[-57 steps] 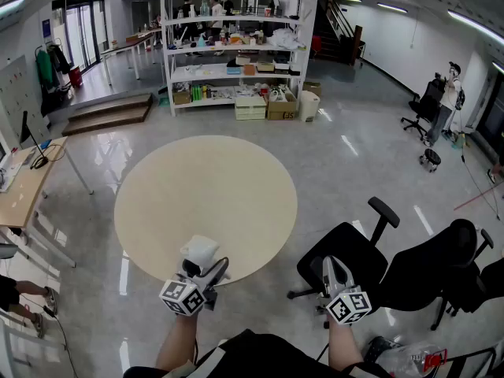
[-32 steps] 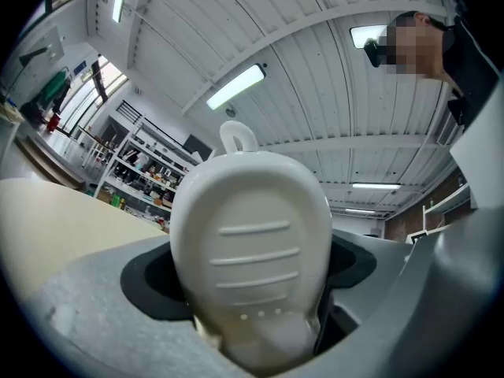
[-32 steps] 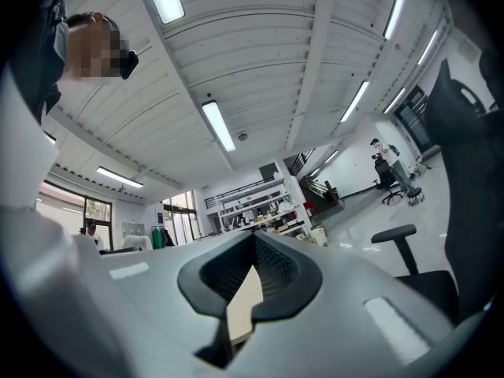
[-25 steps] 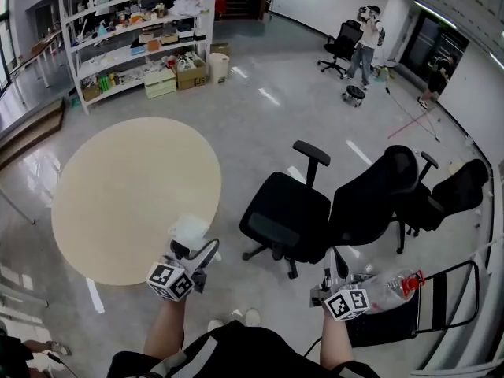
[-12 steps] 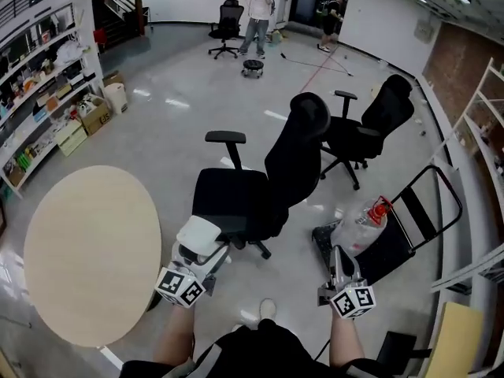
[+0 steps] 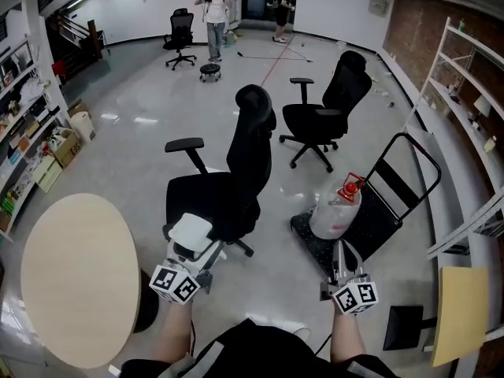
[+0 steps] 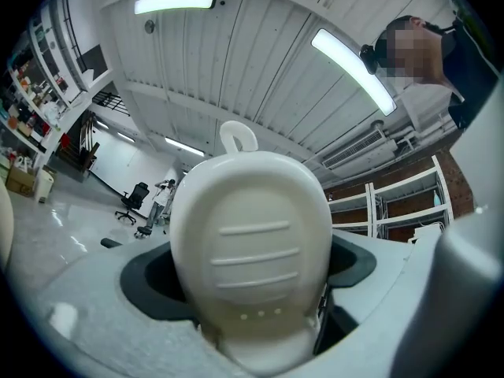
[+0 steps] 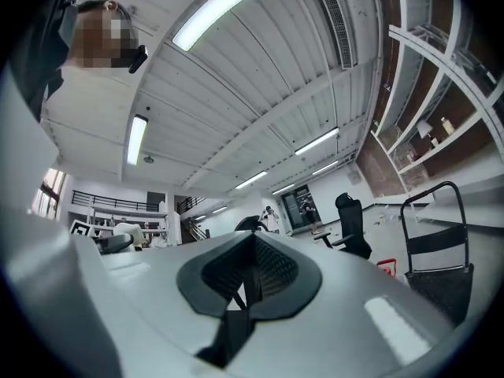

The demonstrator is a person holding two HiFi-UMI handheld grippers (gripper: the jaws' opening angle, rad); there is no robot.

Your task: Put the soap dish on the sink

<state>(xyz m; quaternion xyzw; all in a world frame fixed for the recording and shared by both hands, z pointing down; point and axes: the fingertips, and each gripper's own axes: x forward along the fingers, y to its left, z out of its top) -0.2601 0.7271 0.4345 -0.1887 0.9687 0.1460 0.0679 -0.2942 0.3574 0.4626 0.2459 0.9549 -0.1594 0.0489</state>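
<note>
A white soap dish (image 6: pixel 190 232) (image 7: pixel 250 246) with three raised ribs is clamped in my left gripper (image 6: pixel 191 250), held at waist height over the floor in the head view. In the left gripper view the dish fills the space between the jaws and points up toward the ceiling. My right gripper (image 6: pixel 344 262) (image 8: pixel 250 278) is shut with nothing in it, held level at the right. No sink shows in any view.
A black office chair (image 6: pixel 224 183) stands right ahead of the left gripper. A hand cart (image 6: pixel 370 211) carrying a large water bottle (image 6: pixel 335 211) sits ahead of the right gripper. A round beige table (image 6: pixel 75 278) lies at left, a shelf rack (image 6: pixel 472 101) at right. People stand far back.
The view has swung to the right: the round table slid to the left edge, and the chairs, cart and brick-wall shelves came in. Both grippers kept their hold and pose.
</note>
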